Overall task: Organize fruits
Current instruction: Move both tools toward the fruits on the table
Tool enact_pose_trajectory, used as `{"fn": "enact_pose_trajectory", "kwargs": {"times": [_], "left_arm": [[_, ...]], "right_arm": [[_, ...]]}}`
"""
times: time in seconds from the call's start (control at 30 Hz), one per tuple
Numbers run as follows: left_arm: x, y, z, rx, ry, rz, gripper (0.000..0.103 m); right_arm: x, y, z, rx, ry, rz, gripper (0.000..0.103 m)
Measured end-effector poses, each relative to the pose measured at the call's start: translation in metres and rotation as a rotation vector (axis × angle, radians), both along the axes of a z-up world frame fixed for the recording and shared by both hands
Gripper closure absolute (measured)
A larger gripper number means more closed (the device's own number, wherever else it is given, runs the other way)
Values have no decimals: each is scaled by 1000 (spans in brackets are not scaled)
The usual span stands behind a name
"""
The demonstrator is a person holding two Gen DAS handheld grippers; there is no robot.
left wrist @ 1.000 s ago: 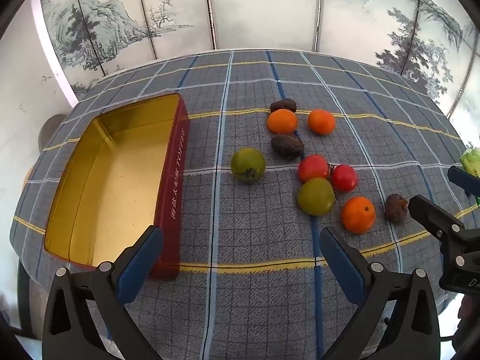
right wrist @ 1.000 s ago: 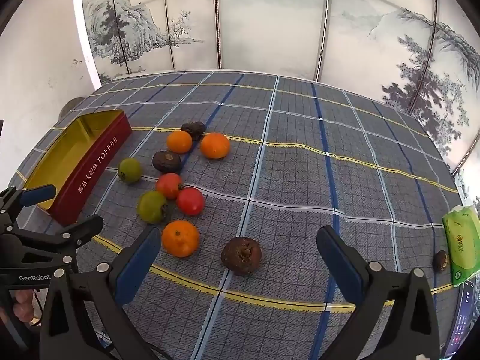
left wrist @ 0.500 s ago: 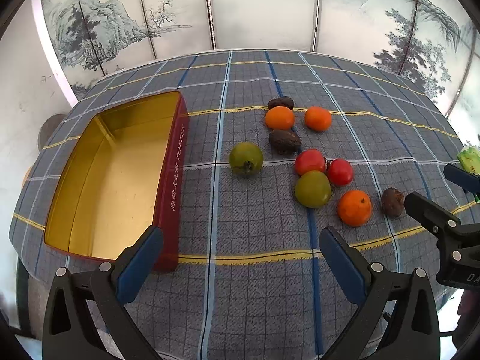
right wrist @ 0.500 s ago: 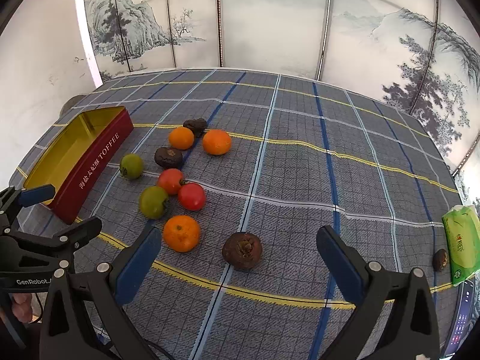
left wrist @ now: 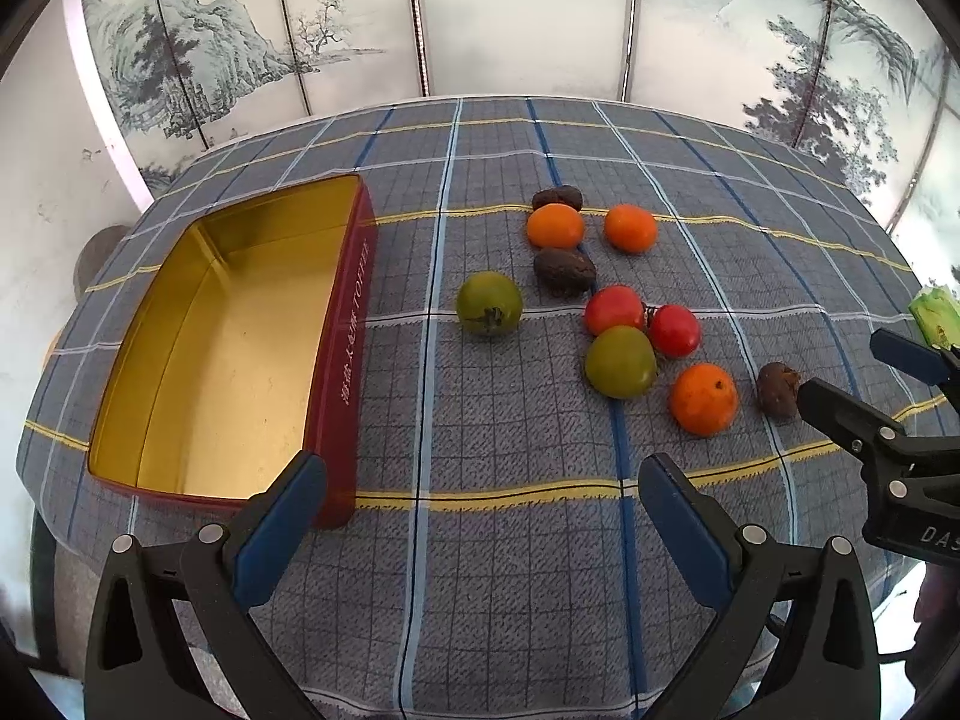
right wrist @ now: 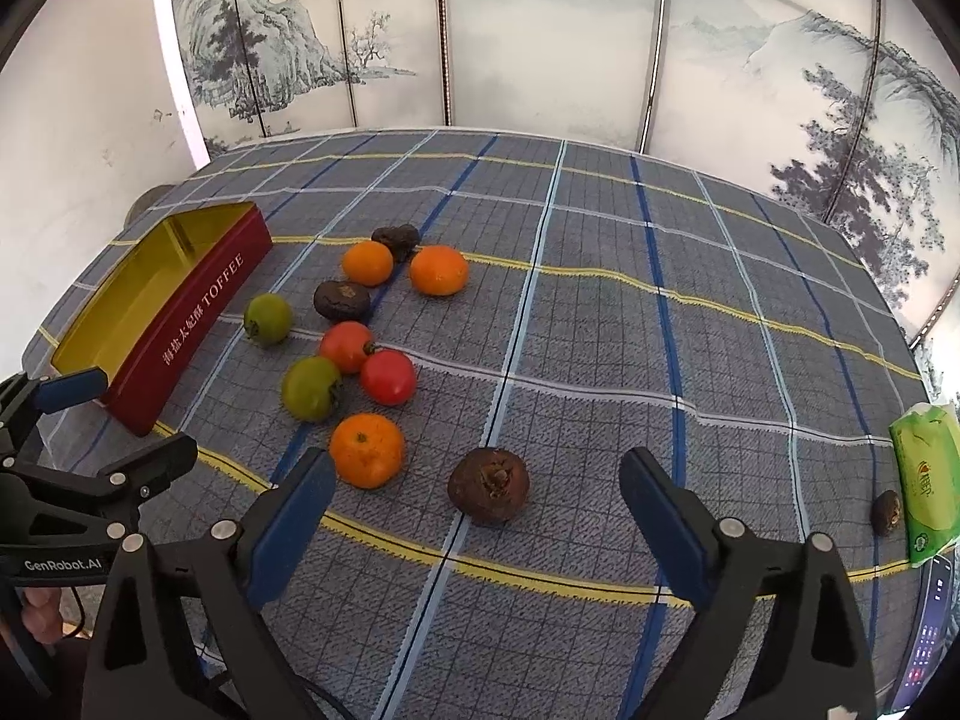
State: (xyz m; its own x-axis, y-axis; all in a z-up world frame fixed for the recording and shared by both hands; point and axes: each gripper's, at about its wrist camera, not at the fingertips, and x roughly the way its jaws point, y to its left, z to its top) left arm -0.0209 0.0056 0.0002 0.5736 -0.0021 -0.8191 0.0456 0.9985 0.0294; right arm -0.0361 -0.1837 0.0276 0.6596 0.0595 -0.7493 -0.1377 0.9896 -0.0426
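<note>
1. Left wrist: my left gripper (left wrist: 480, 516) hangs spread and empty over the plaid-clothed worktop (left wrist: 510, 570). The fruits (left wrist: 618, 324) lie loose just right of the red tin (left wrist: 345, 354), gold inside. A painted landscape screen (left wrist: 516, 18) stands behind.
2. Right wrist: my right gripper (right wrist: 477, 510), fingers just narrowing but clear, frames a brown fruit (right wrist: 489, 485). The tin reads "TOFFEE"; the left gripper's body reads "GenRobot.AI". A green tissue pack (right wrist: 927, 480) lies at the right edge.

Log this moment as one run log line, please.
stage: reach | right gripper: open, jaws just been closing around brown fruit, not touching | left gripper: open, empty | tin: empty
</note>
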Motion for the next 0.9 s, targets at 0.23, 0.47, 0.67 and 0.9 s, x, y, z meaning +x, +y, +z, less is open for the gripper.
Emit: {"fn": "enact_pose_trajectory", "kwargs": {"times": [0.23,0.47,0.67,0.9], "left_arm": [[2,-2,-2,-8,18,-13,0],[4,-6,-4,3,24,-16,0],[5,-11,-7,13,34,-24,0],[6,-10,-8,20,35,-20,1]], "right_arm": [[0,-1,-7,-6,28,5,16],[3,-1,-13,-9,43,5,16],[5,-2,-18,-9,54,10,21],[8,-6,-25,2,82,8,32]]}}
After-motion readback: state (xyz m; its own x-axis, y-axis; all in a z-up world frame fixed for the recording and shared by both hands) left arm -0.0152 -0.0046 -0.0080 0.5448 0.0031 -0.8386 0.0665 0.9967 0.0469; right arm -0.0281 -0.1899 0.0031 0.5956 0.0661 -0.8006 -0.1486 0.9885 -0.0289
